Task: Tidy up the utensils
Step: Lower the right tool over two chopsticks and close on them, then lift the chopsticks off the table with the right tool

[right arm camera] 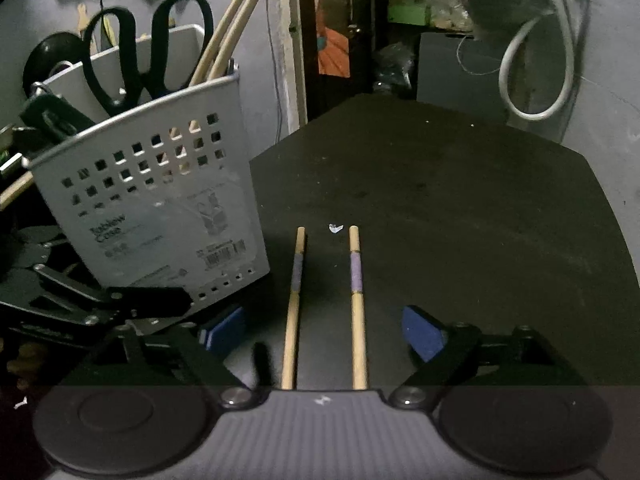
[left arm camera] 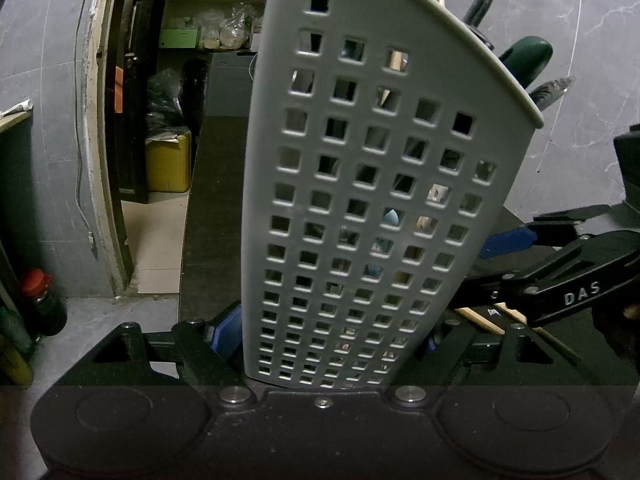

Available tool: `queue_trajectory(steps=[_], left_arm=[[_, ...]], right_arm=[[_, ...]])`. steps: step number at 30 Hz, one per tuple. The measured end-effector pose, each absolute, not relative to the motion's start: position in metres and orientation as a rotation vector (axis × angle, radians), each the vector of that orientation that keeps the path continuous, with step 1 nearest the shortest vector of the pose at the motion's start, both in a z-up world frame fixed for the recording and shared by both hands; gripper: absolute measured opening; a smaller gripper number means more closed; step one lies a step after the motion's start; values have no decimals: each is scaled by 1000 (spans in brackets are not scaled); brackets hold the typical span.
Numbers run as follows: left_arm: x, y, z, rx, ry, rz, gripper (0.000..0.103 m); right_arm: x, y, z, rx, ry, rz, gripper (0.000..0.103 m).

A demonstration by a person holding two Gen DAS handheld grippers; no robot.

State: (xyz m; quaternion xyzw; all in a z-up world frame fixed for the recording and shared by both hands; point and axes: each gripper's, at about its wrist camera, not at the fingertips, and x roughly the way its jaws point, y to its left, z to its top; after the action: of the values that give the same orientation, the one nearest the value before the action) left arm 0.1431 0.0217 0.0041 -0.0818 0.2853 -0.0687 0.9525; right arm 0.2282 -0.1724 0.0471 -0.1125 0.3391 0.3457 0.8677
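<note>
A grey perforated utensil caddy [left arm camera: 360, 184] fills the left wrist view, tilted, and my left gripper [left arm camera: 328, 340] is shut on its lower part, a blue pad on each side. Dark handles [left arm camera: 524, 60] stick out of its top. In the right wrist view the same caddy [right arm camera: 160, 208] stands at the left with black scissors [right arm camera: 148, 52] and pale chopsticks [right arm camera: 232, 28] in it. Two wooden chopsticks [right arm camera: 356, 304] with purple bands lie side by side on the black table [right arm camera: 460, 208]. My right gripper [right arm camera: 324, 332] stands open around them, its pads clear of both.
Behind the table is an open doorway with a yellow container [left arm camera: 168, 164] and cluttered shelves. A red-capped bottle [left arm camera: 40, 300] stands on the floor at the left. A white hose [right arm camera: 536, 72] hangs on the wall at the back right. A small white scrap [right arm camera: 335, 228] lies beyond the chopsticks.
</note>
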Motion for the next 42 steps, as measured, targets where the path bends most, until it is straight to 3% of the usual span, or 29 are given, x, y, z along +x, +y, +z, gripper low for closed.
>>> queue_trajectory(steps=[16, 20, 23, 25, 27, 39, 41, 42], left_arm=[[143, 22, 4, -166, 580, -140, 83], [143, 22, 4, -166, 580, -140, 83], [143, 22, 4, -167, 580, -140, 83], [143, 22, 4, -167, 580, -140, 83], [143, 22, 4, -167, 580, -140, 83], [143, 21, 4, -167, 580, -140, 83], [143, 21, 4, -166, 580, -140, 83], [143, 21, 4, -167, 580, -140, 83]], right_arm=[[265, -144, 28, -311, 753, 737, 98], [262, -142, 26, -311, 741, 747, 95], [259, -143, 28, -303, 720, 764, 65], [254, -145, 32, -293, 712, 755, 32], [251, -150, 32, -275, 709, 737, 16], [218, -177, 37, -282, 758, 703, 17], [223, -174, 38, -279, 769, 712, 25], [226, -173, 39, -274, 777, 723, 37]])
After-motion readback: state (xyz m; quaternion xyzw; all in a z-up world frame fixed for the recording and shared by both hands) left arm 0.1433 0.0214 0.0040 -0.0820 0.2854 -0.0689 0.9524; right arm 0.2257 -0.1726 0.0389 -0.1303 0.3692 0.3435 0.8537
